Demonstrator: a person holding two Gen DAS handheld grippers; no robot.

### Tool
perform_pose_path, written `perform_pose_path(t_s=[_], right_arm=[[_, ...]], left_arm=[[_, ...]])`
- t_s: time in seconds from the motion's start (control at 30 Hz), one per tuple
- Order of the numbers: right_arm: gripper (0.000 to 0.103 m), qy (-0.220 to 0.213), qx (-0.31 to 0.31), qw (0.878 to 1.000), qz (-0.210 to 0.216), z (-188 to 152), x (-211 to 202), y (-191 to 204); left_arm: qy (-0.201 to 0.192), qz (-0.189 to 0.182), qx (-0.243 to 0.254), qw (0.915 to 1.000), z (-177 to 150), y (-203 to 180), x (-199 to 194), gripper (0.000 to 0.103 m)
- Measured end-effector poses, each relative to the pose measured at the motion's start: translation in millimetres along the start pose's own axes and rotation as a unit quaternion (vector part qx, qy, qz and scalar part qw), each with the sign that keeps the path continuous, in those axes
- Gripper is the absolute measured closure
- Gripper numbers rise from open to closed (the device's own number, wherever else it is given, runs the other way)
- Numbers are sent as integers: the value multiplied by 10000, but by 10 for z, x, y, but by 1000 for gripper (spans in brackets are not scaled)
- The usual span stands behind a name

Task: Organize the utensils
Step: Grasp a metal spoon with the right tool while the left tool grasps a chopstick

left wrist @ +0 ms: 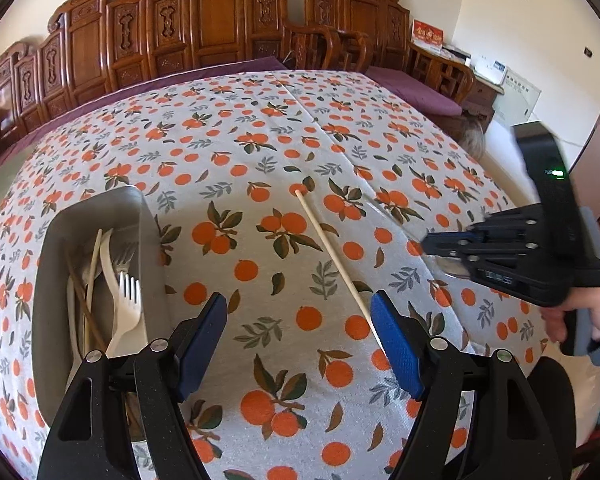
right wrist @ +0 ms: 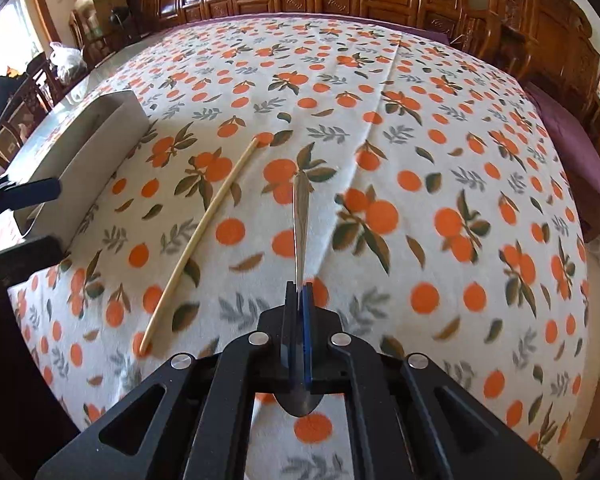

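A grey tray (left wrist: 96, 216) at the left holds white plastic forks (left wrist: 126, 312), chopsticks and other utensils; it also shows in the right wrist view (right wrist: 88, 160). A single pale chopstick (left wrist: 332, 256) lies on the cloth, also in the right wrist view (right wrist: 204, 228). My left gripper (left wrist: 300, 336) is open and empty above the cloth, its right pad beside the chopstick's near end. My right gripper (right wrist: 298, 300) is shut on a metal spoon (right wrist: 301, 216), handle pointing forward, bowl behind the pads. It appears at the right of the left wrist view (left wrist: 432, 246).
The table carries a white cloth printed with oranges (left wrist: 260, 152). Carved wooden chairs (left wrist: 216, 20) line the far side. A purple cushion (right wrist: 572, 152) lies on a bench at the right. The left gripper's fingers (right wrist: 28, 192) show at the left edge.
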State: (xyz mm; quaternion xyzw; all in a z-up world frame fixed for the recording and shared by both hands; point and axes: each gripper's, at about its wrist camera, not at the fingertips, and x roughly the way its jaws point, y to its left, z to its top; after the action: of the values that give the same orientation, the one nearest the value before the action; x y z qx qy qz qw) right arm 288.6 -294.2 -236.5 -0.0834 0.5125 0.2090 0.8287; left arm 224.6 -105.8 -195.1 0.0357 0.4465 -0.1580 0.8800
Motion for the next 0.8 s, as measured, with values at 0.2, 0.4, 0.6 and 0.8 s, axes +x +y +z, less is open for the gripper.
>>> perform_pose_path(t_s=[0.2, 0.4, 0.6, 0.8], right_arm=[[100, -159, 109, 9998, 43, -204, -152, -108], [99, -160, 175, 9997, 4, -307, -185, -197], [99, -183, 221, 9996, -3, -342, -226, -274], [99, -246, 255, 9994, 54, -324, -247, -284]], left_arm=[[184, 19, 118, 9998, 81, -168, 234, 32], [443, 88, 299, 9985, 150, -329, 597, 42], [660, 94, 266, 9974, 182, -360, 899, 64], [592, 200, 268, 9977, 226, -334, 936, 94]])
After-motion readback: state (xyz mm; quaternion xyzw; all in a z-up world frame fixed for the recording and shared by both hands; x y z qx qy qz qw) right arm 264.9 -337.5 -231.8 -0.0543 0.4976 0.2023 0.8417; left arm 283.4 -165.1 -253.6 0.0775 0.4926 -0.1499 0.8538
